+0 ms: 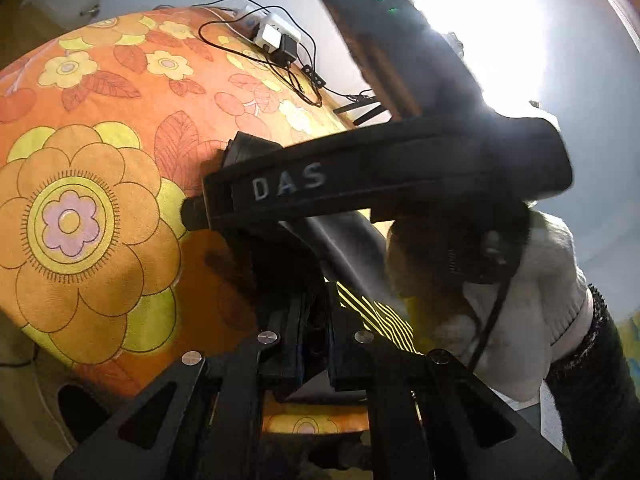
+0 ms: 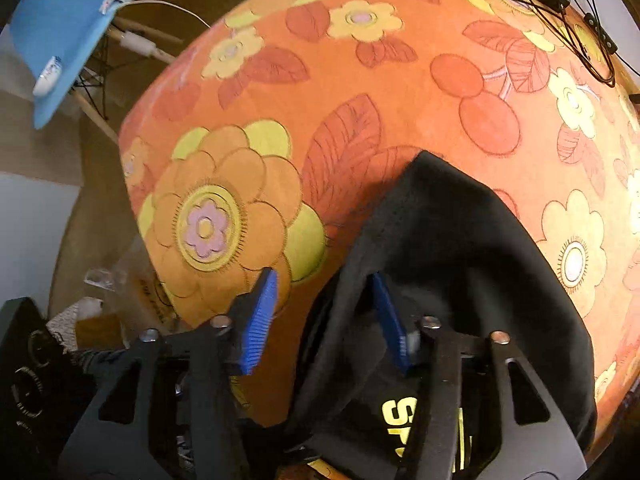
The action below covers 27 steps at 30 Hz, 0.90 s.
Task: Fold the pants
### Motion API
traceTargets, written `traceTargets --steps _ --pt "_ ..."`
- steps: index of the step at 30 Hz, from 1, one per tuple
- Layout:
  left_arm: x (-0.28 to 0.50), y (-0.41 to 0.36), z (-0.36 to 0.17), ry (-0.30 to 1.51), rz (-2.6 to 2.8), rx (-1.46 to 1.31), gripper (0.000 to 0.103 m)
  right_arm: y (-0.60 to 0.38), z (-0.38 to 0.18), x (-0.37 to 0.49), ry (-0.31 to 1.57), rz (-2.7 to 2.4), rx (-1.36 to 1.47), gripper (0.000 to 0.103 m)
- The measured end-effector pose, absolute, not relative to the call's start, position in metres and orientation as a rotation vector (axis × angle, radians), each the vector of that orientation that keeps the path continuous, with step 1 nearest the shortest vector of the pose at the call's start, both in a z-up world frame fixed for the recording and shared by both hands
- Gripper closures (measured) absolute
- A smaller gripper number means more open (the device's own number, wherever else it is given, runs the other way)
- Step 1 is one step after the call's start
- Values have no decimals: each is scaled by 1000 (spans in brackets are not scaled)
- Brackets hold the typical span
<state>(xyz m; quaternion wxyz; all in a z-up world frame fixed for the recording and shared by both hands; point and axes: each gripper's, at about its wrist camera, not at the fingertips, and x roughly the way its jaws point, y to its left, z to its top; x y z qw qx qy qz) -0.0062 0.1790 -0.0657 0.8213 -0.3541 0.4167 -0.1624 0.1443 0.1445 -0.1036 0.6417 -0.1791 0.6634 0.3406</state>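
Two hand-held grippers: left hand-held gripper (image 1: 314,344) clenched on pants (image 2: 460,264) at the counter (image 2: 400,92) near corner; right hand-held gripper (image 2: 326,320) released, straddling a fold. Cables (image 2: 576,28) line the far edge.

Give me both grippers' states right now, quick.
Left gripper: shut on the black pants, waistband lifted in front of the camera.
Right gripper: open, blue fingers spread; pants fabric lies between them, not clamped.
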Motion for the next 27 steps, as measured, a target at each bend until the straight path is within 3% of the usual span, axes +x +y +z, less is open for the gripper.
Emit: traceTargets --steps 6,8,10,27 --pt "-11 177 -70 908 -340 -742 96 145 -109 134 1502 718 -532 71" --pt "-12 175 -70 910 -342 -740 96 147 -110 129 1491 718 -574 89" --pt "-11 171 -69 907 -347 -736 96 149 -110 126 1476 709 -602 98" --pt "-2 115 -35 885 -502 -705 97 32 -31 142 1285 666 -260 99"
